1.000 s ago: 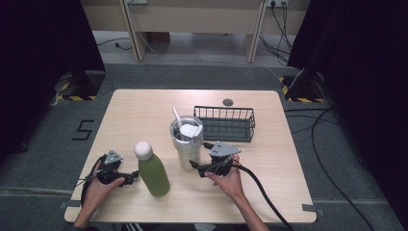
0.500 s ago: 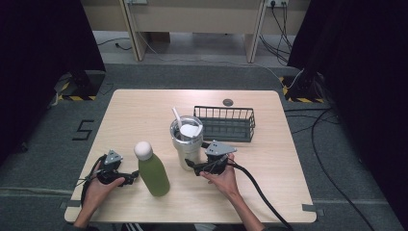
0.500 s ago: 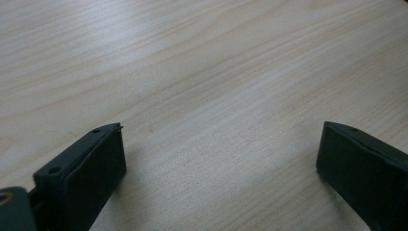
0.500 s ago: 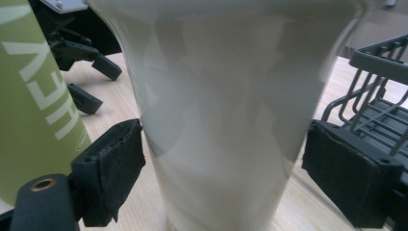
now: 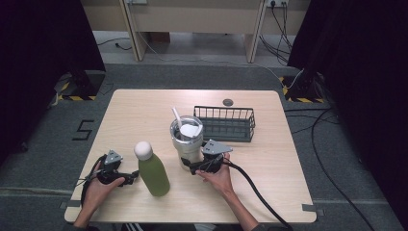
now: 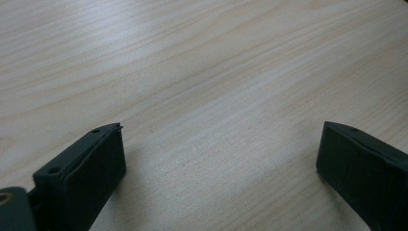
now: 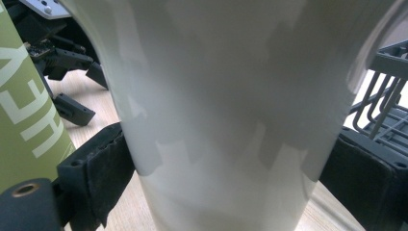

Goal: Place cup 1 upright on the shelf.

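Near the middle of the wooden table (image 5: 144, 110) a steel tumbler (image 5: 186, 142) is standing upright with a white straw (image 5: 176, 117) leaning out of it, and everything else in the high view is sitting around that cup: a wire basket (image 5: 225, 123) just behind and to its right, a green bottle (image 5: 151, 168) with a white cap just to its front left. The right gripper (image 5: 198, 165) is coming in low at the tumbler's base from the person's side, probably because the narrower foot gives the jaws a surer seat than the wide rim. The left gripper (image 5: 129, 179) is lying beside the bottle, left of the tumbler, its hand (image 5: 98, 185) resting on the table — seemingly waiting. Moving to the left gripper view, the left gripper (image 6: 219, 159) is spreading its jaws wide over bare wood, holding nothing. Turning to the right gripper view, the tumbler (image 7: 226, 110) is sitting squarely between the two black jaws of the right gripper (image 7: 226, 178); both pads are lying against or right at its wall — I cannot tell whether they are squeezing yet. The bottle (image 7: 24, 115) is showing at the tumbler's left there, the basket (image 7: 385, 96) at its right.
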{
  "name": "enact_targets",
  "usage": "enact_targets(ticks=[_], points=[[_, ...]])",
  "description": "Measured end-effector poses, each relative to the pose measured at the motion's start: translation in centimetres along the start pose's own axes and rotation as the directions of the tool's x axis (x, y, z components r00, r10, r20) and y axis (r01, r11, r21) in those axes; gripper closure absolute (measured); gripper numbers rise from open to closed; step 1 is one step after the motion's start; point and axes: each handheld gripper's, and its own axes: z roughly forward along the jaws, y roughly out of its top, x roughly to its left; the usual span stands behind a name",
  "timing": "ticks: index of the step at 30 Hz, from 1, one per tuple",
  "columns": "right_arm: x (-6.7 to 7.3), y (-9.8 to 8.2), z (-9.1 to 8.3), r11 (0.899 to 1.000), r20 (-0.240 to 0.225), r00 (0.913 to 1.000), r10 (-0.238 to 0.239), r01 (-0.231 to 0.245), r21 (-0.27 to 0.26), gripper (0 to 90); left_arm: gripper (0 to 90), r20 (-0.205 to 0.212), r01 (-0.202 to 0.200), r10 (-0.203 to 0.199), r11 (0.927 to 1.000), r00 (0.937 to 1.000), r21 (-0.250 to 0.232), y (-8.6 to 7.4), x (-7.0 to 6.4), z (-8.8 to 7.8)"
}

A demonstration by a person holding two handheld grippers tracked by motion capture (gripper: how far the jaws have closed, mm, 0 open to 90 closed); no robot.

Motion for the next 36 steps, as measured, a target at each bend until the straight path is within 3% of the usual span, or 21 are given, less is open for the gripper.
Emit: enact_targets(ticks=[6,36], points=[[0.0,-0.1,0.6,1.0,-0.007,0.9998,0.017,-0.017,-0.011,8.2,2.4,0.0,0.0,0.0,1.0,1.0,0.0,0.0,0.0,0.0],[0.2,-0.2,1.3,0.999,0.012,0.9997,-0.022,0.023,-0.048,10.6,2.2,0.001,0.0,0.0,1.0,1.0,0.002,0.0,0.0,0.0]])
